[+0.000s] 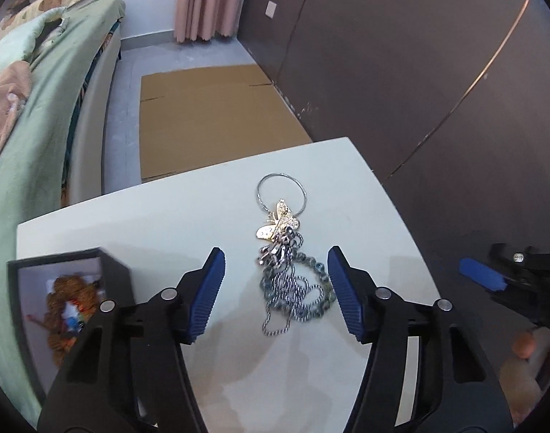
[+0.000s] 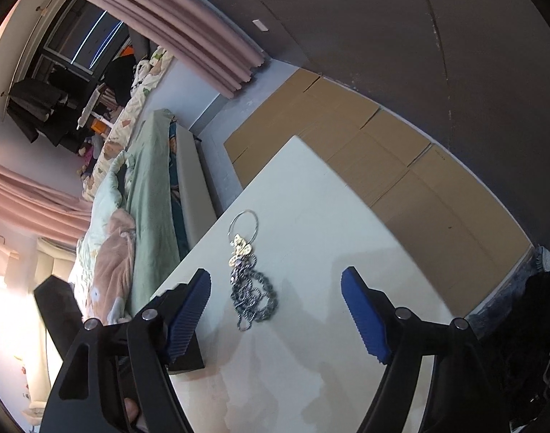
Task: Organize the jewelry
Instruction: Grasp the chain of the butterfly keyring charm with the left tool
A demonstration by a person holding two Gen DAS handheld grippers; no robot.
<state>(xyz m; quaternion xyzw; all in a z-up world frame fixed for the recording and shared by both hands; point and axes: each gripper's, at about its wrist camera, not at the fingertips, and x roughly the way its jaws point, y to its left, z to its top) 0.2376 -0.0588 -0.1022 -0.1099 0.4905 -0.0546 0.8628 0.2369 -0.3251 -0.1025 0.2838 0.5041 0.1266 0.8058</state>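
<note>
A pile of jewelry lies on the white table (image 1: 166,223): a thin silver hoop (image 1: 281,195), a gold butterfly brooch (image 1: 278,222) and tangled silver chains with a beaded bracelet (image 1: 296,288). My left gripper (image 1: 276,263) is open and empty, its blue pads on either side of the chains, just above them. A black jewelry box (image 1: 58,303) stands open at the left with orange pieces inside. In the right wrist view the same pile (image 2: 251,281) lies ahead of my open, empty right gripper (image 2: 275,281). The right gripper also shows at the right edge of the left wrist view (image 1: 491,278).
A bed with green and pink bedding (image 1: 26,137) runs along the left of the table. Flattened cardboard (image 1: 210,119) covers the floor beyond the table. A dark wall (image 1: 401,54) stands to the right. Pink curtains (image 1: 210,0) hang at the back.
</note>
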